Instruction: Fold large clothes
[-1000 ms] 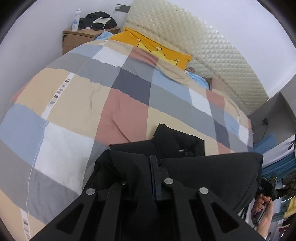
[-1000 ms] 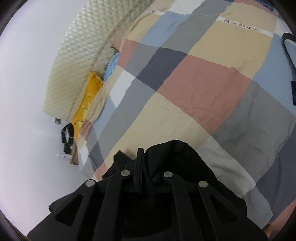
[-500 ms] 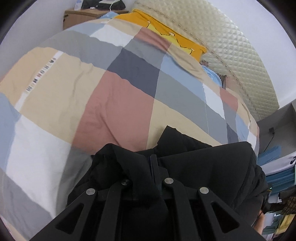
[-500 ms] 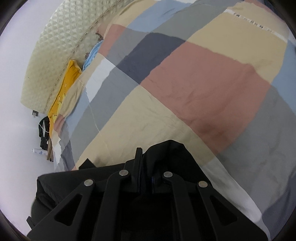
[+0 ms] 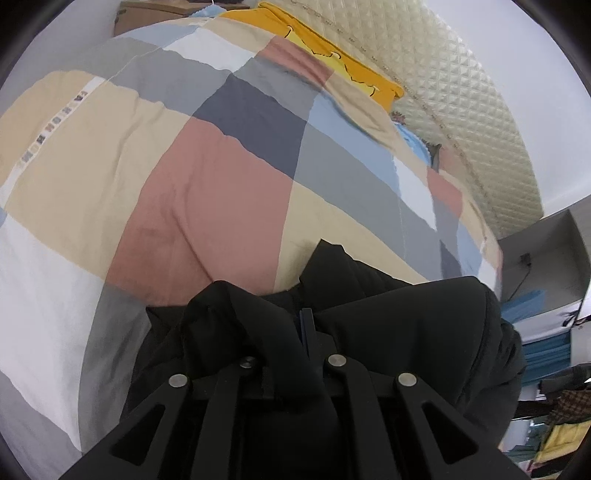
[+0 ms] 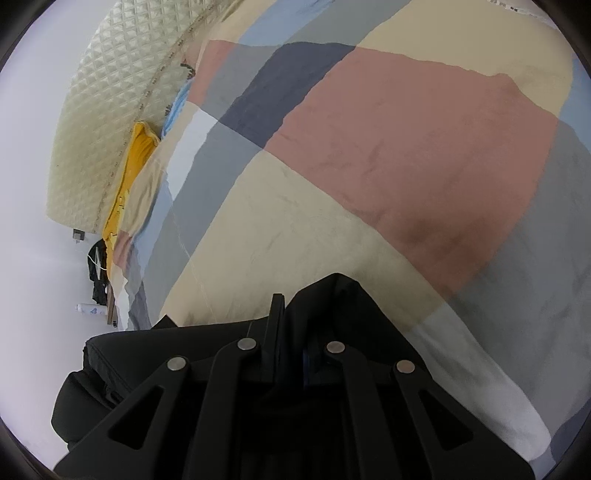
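Left wrist view: the left gripper (image 5: 306, 325) sits lower over the bed (image 5: 207, 177) than a second ago, jaws clamped on the black jacket (image 5: 406, 325), bunched and draped on the quilt. Right wrist view: the right gripper (image 6: 286, 314), also lower, pinches the jacket (image 6: 332, 295).

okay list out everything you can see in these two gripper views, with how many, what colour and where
Black padded garment: one, black, bunched at the near edge of the bed, pinched by both grippers.
Patchwork quilt cover: one, blocks of pink, beige, grey, navy, light blue and white, spread over the bed.
Yellow pillow: one, orange-yellow, at the head of the bed.
Light blue cloth: one, blue, tucked beside the quilt near the headboard.
Quilted headboard: one, cream, behind the pillow.
Wooden bedside cabinet: one, brown, far corner.
White bottle: one, by the cabinet.
Left gripper: black, shut on the garment.
Right gripper: black, shut on the garment.
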A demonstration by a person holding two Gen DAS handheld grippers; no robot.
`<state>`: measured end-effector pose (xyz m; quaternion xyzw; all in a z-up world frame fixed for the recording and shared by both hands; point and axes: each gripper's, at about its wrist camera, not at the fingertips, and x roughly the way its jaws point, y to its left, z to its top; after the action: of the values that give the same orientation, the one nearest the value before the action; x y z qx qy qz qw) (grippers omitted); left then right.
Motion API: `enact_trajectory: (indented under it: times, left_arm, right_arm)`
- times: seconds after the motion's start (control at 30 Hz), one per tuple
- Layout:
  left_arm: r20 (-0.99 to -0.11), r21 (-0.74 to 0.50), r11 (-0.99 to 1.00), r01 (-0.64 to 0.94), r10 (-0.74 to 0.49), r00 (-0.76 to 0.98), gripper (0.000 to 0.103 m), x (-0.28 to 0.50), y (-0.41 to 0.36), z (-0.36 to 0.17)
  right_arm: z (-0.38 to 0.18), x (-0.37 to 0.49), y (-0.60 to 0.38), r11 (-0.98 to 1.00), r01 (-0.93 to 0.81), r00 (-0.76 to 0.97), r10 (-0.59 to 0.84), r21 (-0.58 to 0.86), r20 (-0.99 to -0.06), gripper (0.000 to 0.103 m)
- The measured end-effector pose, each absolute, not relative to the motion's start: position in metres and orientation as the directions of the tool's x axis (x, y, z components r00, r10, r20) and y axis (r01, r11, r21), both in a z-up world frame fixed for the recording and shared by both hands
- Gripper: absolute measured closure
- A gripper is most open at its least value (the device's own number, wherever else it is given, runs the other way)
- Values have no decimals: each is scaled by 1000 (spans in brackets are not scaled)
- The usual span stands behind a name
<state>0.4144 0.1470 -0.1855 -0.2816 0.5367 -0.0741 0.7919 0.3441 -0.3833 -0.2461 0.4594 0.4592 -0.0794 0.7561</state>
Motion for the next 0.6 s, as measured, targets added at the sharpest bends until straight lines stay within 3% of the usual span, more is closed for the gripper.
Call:
enact_trajectory:
  times: [0.13, 0.23, 0.27, 0.3, 0.37, 0.6]
  left_arm:
    - [-798, -546, 814, -201, -431, 421, 92, 394, 158, -174]
    - [-799, -561, 787, -256, -433, 418, 70, 372, 170, -156]
    - [-790, -571, 780, -257, -437, 429, 53, 364, 175, -148]
    - [-781, -579, 775, -252, -440, 443, 33, 357, 181, -139]
    - [-757, -588, 775, -232, -427, 494, 26, 336, 195, -113]
    - [-724, -446, 886, -127, -274, 633, 26, 278, 204, -30]
  right_arm:
    - [-230, 327, -384, 567, 521, 597, 291, 637, -748, 92]
    - [-216, 311, -388, 538, 532, 603, 302, 654, -739, 81]
    - [-212, 306, -389, 531, 534, 606, 302, 657, -736, 67]
    - [-203, 299, -392, 530, 539, 611, 289, 655, -737, 42]
    - [-184, 284, -397, 547, 541, 629, 240, 639, -739, 23]
    - [-113, 247, -403, 663, 446, 685, 178, 601, -706, 23]
